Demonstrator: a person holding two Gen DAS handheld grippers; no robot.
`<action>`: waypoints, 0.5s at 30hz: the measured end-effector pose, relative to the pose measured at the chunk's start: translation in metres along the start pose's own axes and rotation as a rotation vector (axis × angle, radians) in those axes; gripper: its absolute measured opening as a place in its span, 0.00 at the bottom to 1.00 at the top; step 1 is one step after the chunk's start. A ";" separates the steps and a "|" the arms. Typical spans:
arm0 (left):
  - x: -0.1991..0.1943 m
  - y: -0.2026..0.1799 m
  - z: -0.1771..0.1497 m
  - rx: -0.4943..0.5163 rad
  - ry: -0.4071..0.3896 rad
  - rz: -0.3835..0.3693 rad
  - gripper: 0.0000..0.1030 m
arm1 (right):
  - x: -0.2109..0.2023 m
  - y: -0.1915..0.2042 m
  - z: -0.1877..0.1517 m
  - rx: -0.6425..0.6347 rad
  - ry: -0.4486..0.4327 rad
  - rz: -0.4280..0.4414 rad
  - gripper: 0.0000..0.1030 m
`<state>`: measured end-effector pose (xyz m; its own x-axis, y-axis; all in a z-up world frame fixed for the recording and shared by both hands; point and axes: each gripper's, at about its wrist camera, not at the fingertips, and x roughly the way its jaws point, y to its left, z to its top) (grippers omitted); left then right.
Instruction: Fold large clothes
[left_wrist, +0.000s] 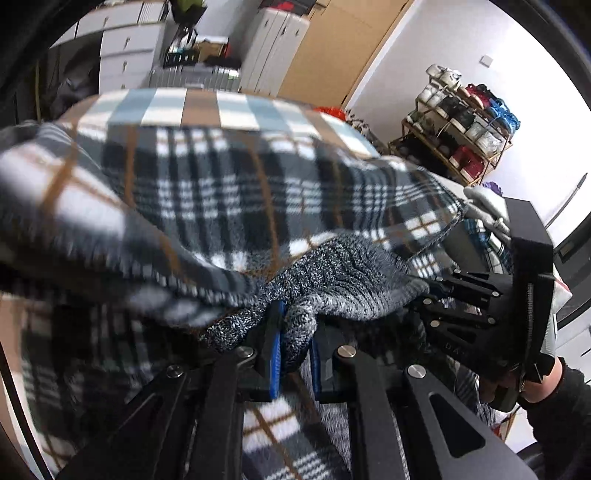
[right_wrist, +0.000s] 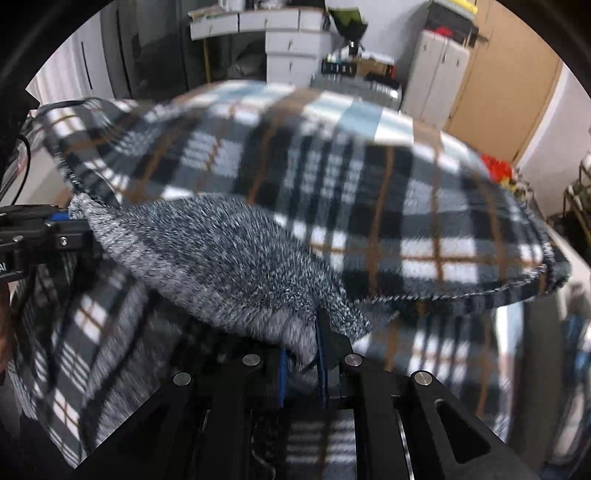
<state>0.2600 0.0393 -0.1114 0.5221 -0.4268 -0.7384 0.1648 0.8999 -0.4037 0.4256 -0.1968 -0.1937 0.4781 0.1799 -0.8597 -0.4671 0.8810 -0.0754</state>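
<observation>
A large plaid fleece garment (left_wrist: 221, 192) in black, white and tan hangs stretched and lifted between my two grippers, blurred by motion. Its hem is a grey knit band (left_wrist: 351, 273). My left gripper (left_wrist: 295, 332) is shut on a bunched fold of that band. My right gripper (left_wrist: 439, 291) shows at the right of the left wrist view, gripping the band's other end. In the right wrist view the plaid garment (right_wrist: 369, 206) billows over the band (right_wrist: 221, 258). There my right gripper (right_wrist: 303, 354) is shut on the band's corner, and my left gripper (right_wrist: 70, 221) holds its far left end.
Beneath the garment lies a surface covered in blue, white and brown checks (left_wrist: 166, 107). Behind it stand white drawers (left_wrist: 125, 55), pale cabinets (left_wrist: 273, 48) and a brown wardrobe (left_wrist: 343, 48). A rack of shoes and bags (left_wrist: 461, 136) stands at the right wall. A hand (left_wrist: 546, 376) holds the right gripper.
</observation>
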 end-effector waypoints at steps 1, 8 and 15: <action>-0.002 0.000 0.000 0.000 0.005 0.001 0.07 | -0.003 0.000 -0.002 -0.002 -0.010 -0.001 0.13; -0.024 0.004 -0.009 0.039 0.110 -0.029 0.19 | -0.005 0.001 -0.010 -0.039 0.138 0.075 0.28; -0.072 0.009 -0.023 0.058 0.145 -0.101 0.19 | -0.033 -0.009 -0.021 -0.006 0.225 0.300 0.52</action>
<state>0.2044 0.0762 -0.0739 0.3751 -0.5200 -0.7674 0.2603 0.8536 -0.4513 0.3984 -0.2198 -0.1755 0.1441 0.3288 -0.9333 -0.5665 0.8008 0.1946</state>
